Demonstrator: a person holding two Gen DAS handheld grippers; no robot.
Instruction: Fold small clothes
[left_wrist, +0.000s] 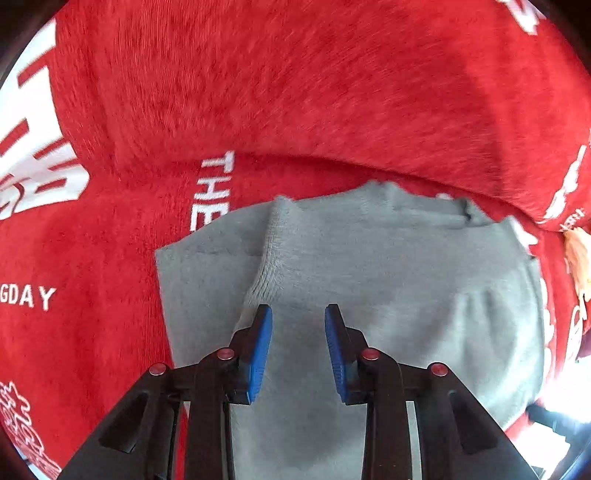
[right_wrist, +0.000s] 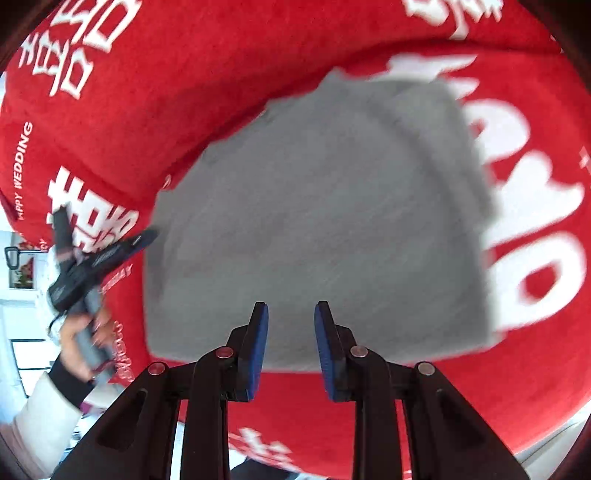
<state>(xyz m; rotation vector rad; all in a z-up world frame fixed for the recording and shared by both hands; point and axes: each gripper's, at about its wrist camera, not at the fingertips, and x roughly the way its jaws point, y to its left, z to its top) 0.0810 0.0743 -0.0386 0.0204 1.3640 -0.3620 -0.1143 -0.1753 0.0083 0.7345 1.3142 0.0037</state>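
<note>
I see one grey garment (left_wrist: 369, 266), soft knit with a ribbed cuff, folded into a rough rectangle, lying flat on a fuzzy red cloth (left_wrist: 277, 81) printed with white lettering. My left gripper (left_wrist: 298, 317) hangs over the garment's near part, blue ridged pads a little apart, nothing between them. My right gripper (right_wrist: 291, 314) hangs at the garment's near edge, jaws likewise slightly parted and empty. Each has two black fingers.

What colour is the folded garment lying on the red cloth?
Plain grey. The folded garment shows best in the left wrist view.
</note>
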